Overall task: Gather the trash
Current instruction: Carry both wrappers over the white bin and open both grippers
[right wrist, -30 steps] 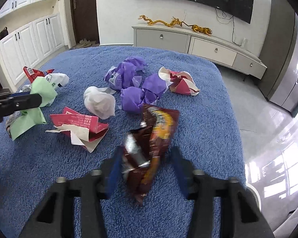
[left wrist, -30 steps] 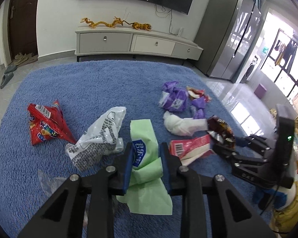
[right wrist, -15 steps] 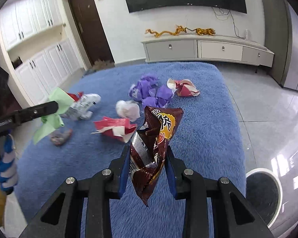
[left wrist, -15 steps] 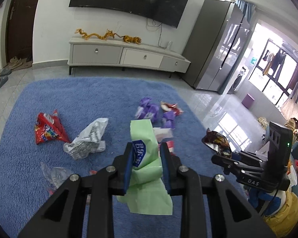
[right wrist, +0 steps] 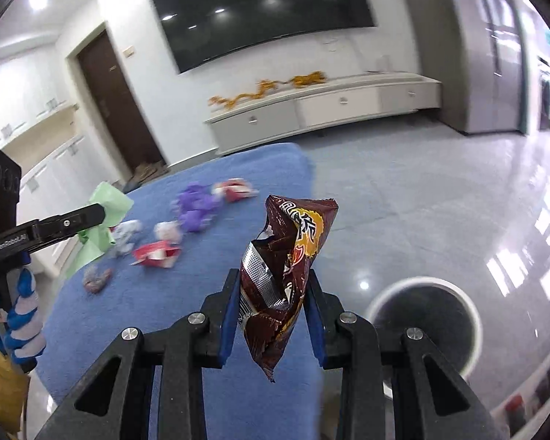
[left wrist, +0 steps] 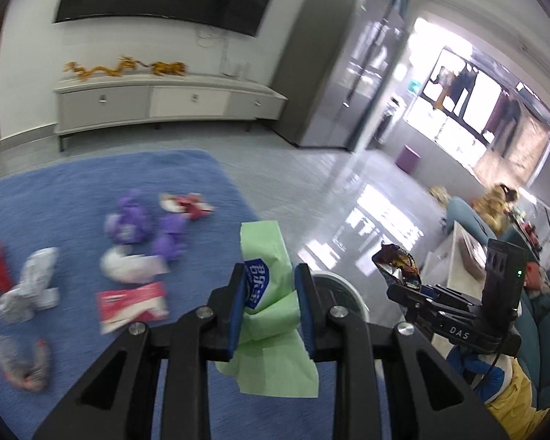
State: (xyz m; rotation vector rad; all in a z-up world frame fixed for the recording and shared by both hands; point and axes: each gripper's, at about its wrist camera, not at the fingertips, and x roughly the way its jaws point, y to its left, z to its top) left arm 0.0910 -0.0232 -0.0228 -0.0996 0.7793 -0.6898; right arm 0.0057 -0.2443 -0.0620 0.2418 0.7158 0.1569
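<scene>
My left tool (left wrist: 268, 302) is clamped on the green wrapper (left wrist: 266, 286), held up over the blue rug's (left wrist: 73, 198) edge. Right tool (right wrist: 271, 311) grips the brown snack bag (right wrist: 286, 256), also lifted clear of the floor. Left cam shows the right tool (left wrist: 392, 286) from the side w/ the bag sticking up, plus the bright window area (left wrist: 469, 110); right cam doesn't. Right cam gives me the round white-rimmed bin (right wrist: 423, 321) on the tile just beside the bag; left cam only catches a sliver of its rim (left wrist: 330, 278) behind the wrapper. Remaining trash (right wrist: 187, 220) lies scattered on the rug, blurred in both.
</scene>
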